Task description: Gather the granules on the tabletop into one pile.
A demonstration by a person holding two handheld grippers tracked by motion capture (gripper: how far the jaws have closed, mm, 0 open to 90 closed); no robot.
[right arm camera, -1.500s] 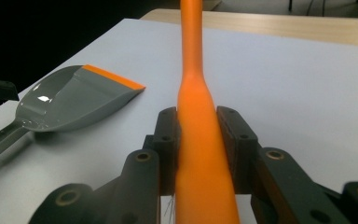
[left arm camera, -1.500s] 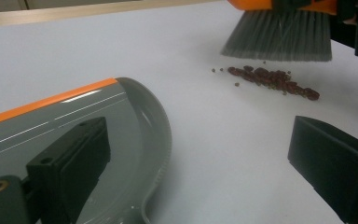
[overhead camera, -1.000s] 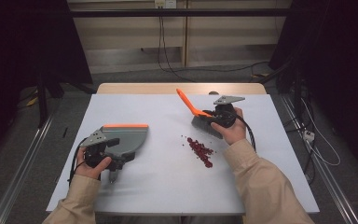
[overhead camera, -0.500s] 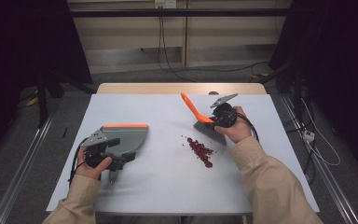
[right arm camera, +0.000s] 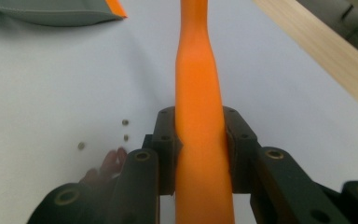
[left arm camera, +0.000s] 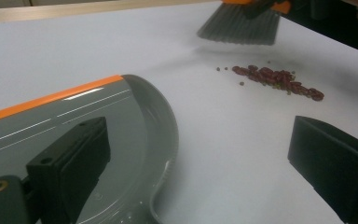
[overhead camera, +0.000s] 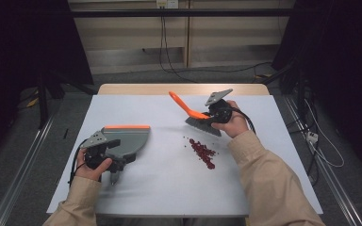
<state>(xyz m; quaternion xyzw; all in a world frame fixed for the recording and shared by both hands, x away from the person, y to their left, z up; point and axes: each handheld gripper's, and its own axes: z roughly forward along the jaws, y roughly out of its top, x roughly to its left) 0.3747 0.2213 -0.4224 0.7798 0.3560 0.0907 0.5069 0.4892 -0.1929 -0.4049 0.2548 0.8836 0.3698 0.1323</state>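
A grey dustpan [overhead camera: 129, 139] with an orange lip lies flat at the left of the white table. My left gripper [overhead camera: 120, 168] stands open at its near edge. In the left gripper view, one jaw hangs over the dustpan [left arm camera: 74, 121] and the other over bare table. A small pile of dark red beans [overhead camera: 202, 150] lies right of centre, also seen as beans [left arm camera: 275, 79]. My right gripper [overhead camera: 208, 115] is shut on the orange handle [right arm camera: 198, 79] of a hand brush. Its grey bristles [overhead camera: 201, 123] hang just behind the pile, seen as bristles [left arm camera: 240, 28].
The white table sheet [overhead camera: 169, 188] has a wooden strip [overhead camera: 184, 88] along its far edge. A few loose beans [right arm camera: 125, 122] lie apart from the pile. Dark floor, metal rails and cables surround the table.
My right gripper has shifted a little left with the brush, and the handle has tilted lower. The left gripper and dustpan have not moved.
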